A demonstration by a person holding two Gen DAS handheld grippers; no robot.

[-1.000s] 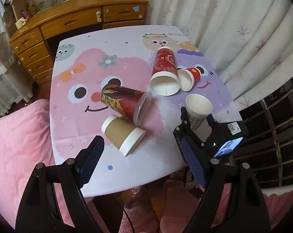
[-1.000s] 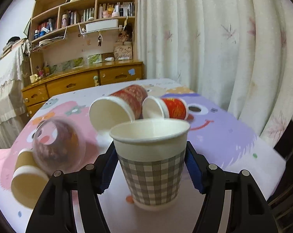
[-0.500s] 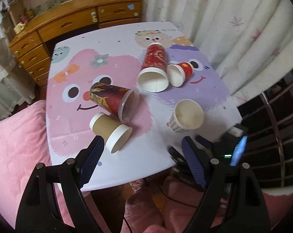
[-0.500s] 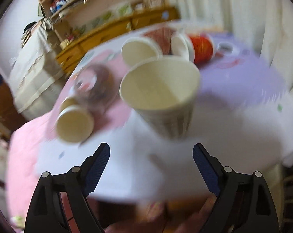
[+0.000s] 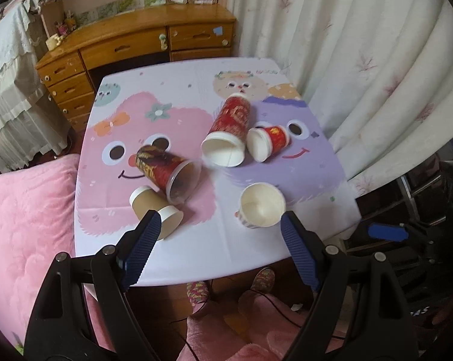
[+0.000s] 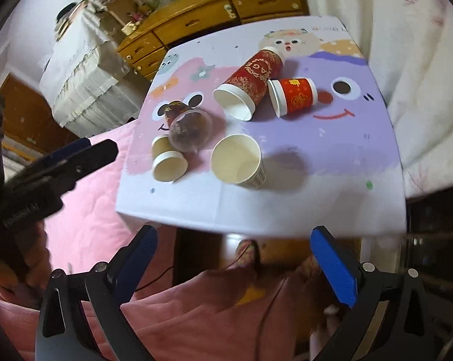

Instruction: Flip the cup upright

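Observation:
A checked paper cup [image 5: 261, 205] [image 6: 238, 161] stands upright near the table's front edge. Four cups lie on their sides: a tall red cup [image 5: 229, 131] [image 6: 252, 81], a small red cup [image 5: 268, 143] [image 6: 294, 94], a clear cup with a red sleeve [image 5: 167, 173] [image 6: 185, 126] and a brown cup [image 5: 155, 210] [image 6: 167, 159]. My left gripper [image 5: 220, 234] is open and empty, above the front edge. My right gripper [image 6: 235, 258] is open and empty, drawn back off the table's front.
The table [image 5: 196, 258] has a cartoon cloth. A wooden dresser [image 5: 136, 45] stands behind it, white curtains [image 5: 361, 45] to the right, a pink bed [image 5: 25, 225] to the left. A metal rack [image 5: 421, 210] is at the right. My left gripper's body [image 6: 46, 168] shows in the right wrist view.
My right gripper let go of the checked cup, opened wide and pulled back off the table. The cup stays upright. My left gripper rose and drew back a little.

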